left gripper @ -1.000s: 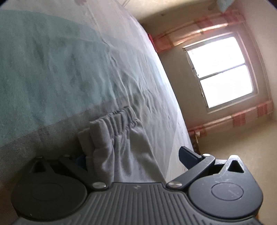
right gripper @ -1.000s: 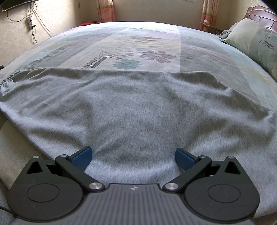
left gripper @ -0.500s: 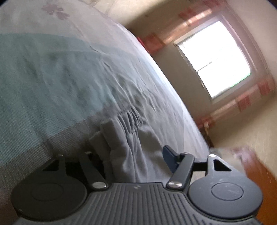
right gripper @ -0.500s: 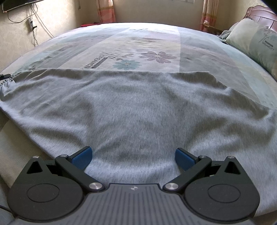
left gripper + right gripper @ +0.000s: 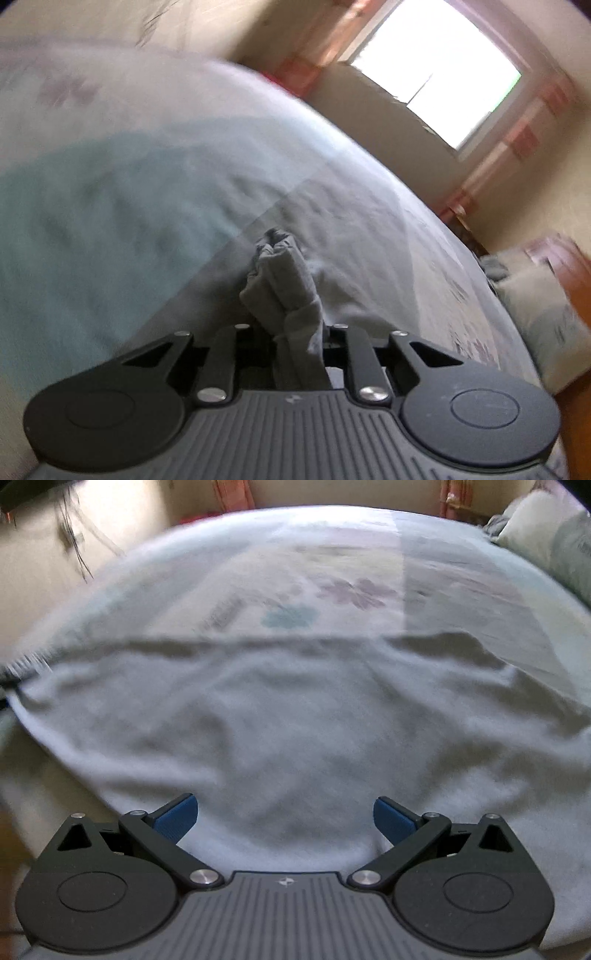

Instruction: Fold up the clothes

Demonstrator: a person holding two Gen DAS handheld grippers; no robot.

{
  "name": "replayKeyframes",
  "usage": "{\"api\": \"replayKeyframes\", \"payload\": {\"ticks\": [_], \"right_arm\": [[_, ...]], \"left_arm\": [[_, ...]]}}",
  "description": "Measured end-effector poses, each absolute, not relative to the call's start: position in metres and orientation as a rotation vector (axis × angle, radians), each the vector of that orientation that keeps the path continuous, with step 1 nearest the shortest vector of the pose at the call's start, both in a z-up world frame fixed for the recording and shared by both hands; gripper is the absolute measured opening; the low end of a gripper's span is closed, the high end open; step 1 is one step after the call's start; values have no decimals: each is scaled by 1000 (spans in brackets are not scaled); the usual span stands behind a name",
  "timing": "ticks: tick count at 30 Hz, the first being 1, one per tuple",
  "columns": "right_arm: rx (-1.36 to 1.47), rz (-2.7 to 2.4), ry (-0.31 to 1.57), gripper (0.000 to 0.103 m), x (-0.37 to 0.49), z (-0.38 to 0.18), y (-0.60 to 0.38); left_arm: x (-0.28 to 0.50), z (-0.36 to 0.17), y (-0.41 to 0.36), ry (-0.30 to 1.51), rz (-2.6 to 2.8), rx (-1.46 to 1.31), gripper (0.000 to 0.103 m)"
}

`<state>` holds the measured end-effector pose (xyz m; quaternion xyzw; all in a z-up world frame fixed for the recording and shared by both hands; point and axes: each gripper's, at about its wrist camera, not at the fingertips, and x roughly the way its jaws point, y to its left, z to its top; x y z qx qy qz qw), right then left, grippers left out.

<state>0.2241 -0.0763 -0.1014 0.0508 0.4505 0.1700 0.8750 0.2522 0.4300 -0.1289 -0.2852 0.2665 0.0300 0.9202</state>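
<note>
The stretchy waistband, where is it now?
In the left wrist view, the waistband is bunched low in the middle, pinched in the left gripper above the bed.

nothing can be read with any certainty. the bedspread (image 5: 332,565) carries a dark line of print beside its flower pattern, but it is smeared by blur and no letter comes out. the pillow (image 5: 569,550) at the far right edge shows a trace of dark print, cut off and illegible. each gripper body bears a small pale emblem at its middle, a mark without letters.
</note>
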Motion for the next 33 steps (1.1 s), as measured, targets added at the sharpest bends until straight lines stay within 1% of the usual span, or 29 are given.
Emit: {"api": "replayKeyframes", "payload": {"ticks": [2,6,11,17,19,24,30,33], "right_arm": [[215,441,932,103,234,-91,-65],[425,644,971,103,268,-85,-30],[675,845,1067,103,315,-104,22],[819,846,1139,103,361,-132,77],[826,840,1156,103,375,-137,90],[738,746,1181,103,392,-143,118],[701,642,1097,103,419,-133,130],[667,628,1090,103,430,-132,138]], "left_arm": [[248,-115,423,525,23,-531,17],[247,-95,408,485,-53,-475,17],[245,-82,400,460,-103,-441,17],[235,-82,408,440,-119,-477,17],[234,-84,409,441,-123,-488,17],[233,-89,412,437,-128,-509,17],[232,-92,413,440,-136,-516,17],[231,-91,412,440,-140,-516,17]]}}
